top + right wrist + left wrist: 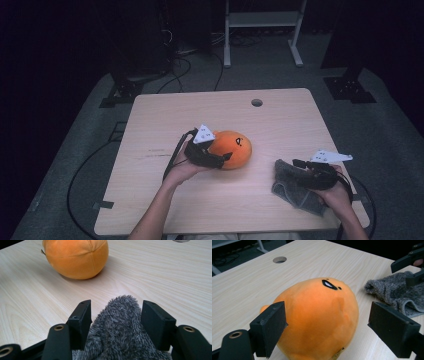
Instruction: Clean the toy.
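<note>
No readable text, label, brand, number or sign is showing in any of the views. The orange plush toy is carrying only a black stitched mark with small dots beside it, which is not forming a letter. The grey plates on top of the grippers are showing small dark dots, too small to read as characters. The grey fuzzy cloth and the wooden surface are bearing no writing.
</note>
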`<state>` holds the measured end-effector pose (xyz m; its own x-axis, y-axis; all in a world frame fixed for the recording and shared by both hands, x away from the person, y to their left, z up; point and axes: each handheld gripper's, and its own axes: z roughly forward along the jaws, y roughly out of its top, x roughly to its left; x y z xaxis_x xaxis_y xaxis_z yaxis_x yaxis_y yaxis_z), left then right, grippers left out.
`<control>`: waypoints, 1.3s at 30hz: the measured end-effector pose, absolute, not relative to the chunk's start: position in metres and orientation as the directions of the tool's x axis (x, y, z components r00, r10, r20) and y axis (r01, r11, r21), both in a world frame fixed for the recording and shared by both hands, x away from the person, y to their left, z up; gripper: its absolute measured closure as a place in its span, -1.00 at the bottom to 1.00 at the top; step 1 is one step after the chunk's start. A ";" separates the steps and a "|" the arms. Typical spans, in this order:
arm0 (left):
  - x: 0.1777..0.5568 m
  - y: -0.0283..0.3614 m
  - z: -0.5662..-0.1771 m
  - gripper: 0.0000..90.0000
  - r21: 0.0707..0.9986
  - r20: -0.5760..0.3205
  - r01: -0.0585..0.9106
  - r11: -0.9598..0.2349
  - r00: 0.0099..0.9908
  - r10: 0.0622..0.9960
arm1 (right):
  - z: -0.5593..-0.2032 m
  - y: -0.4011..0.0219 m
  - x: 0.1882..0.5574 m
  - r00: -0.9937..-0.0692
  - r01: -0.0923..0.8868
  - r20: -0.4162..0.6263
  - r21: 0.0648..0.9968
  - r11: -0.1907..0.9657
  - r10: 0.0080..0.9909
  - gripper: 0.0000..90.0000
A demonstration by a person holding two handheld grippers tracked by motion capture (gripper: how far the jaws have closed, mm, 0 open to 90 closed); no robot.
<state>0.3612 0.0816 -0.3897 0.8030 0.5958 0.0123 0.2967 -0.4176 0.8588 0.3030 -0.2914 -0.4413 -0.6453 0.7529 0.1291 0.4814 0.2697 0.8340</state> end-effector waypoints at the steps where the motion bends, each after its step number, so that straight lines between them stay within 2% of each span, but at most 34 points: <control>1: 0.360 0.082 -0.390 -0.71 0.860 0.012 0.296 -0.416 0.803 0.596 | -0.441 -0.291 0.303 -0.645 0.481 0.129 0.834 0.270 0.753 -0.10; 39: 0.336 0.114 -0.405 -0.80 0.863 -0.003 0.319 -0.391 0.778 0.628 | -0.441 -0.292 0.302 -0.640 0.482 0.128 0.834 0.267 0.757 -0.10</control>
